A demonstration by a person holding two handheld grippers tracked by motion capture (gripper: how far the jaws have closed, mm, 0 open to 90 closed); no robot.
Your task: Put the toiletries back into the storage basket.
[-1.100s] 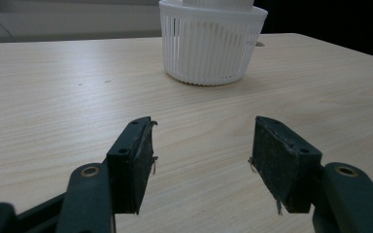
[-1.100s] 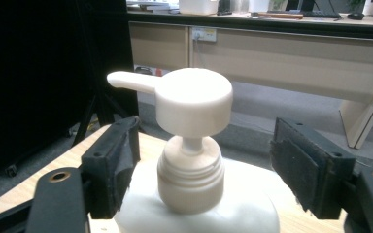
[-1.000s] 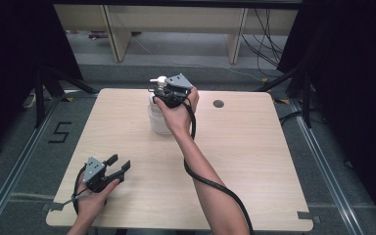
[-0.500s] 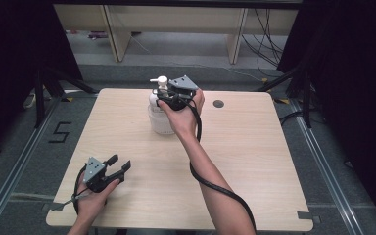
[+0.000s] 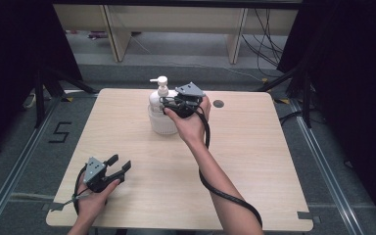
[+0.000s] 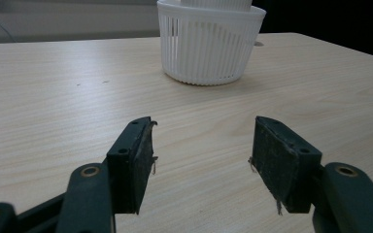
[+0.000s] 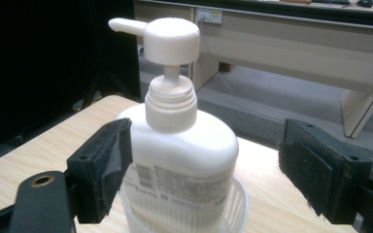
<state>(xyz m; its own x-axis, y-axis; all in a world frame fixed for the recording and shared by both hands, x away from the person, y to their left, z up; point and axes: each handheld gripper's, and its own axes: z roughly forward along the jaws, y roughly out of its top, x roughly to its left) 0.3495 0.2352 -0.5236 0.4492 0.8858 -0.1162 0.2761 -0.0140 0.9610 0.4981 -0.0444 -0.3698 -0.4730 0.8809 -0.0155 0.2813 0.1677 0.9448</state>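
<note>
1. One change: the right gripper (image 5: pixel 172 104) is sitting slightly farther from the pump bottle (image 7: pixel 179 145), fingers apart on either side, gripping nothing.
2. Its lower body is hiding inside the white basket (image 5: pixel 159 122).
3. White bottle is standing upright at the bench's (image 5: pixel 254 161) far middle.
4. Left gripper (image 5: pixel 120 165) is resting near-left, fingers apart

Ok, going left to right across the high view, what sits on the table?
Left claw near the front left corner → white slatted basket holding the pump bottle → right claw at the bottle → small dark round hole in the tabletop.
</note>
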